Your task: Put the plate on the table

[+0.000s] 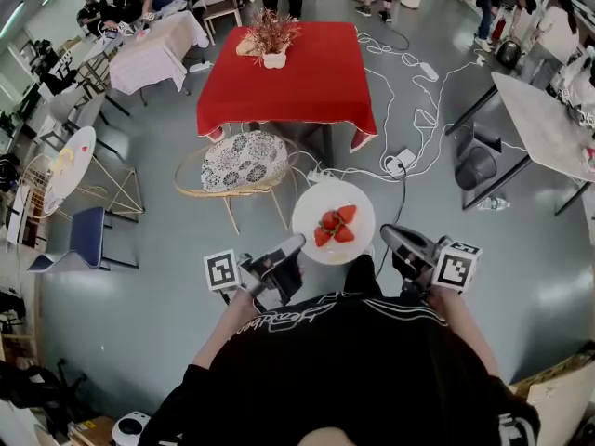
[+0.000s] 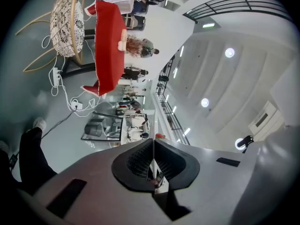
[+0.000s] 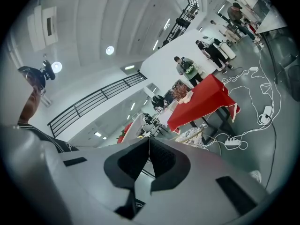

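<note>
Plate (image 1: pixel 321 203), where is it?
— Aloft over the floor, rim pinched between left tongs (image 1: pixel 299 242) and right tongs (image 1: pixel 386 234), both clenched on it.
— And the table (image 1: pixel 297 82)?
— Straight ahead past the chair (image 1: pixel 244 161), well apart; both hands equally near.
</note>
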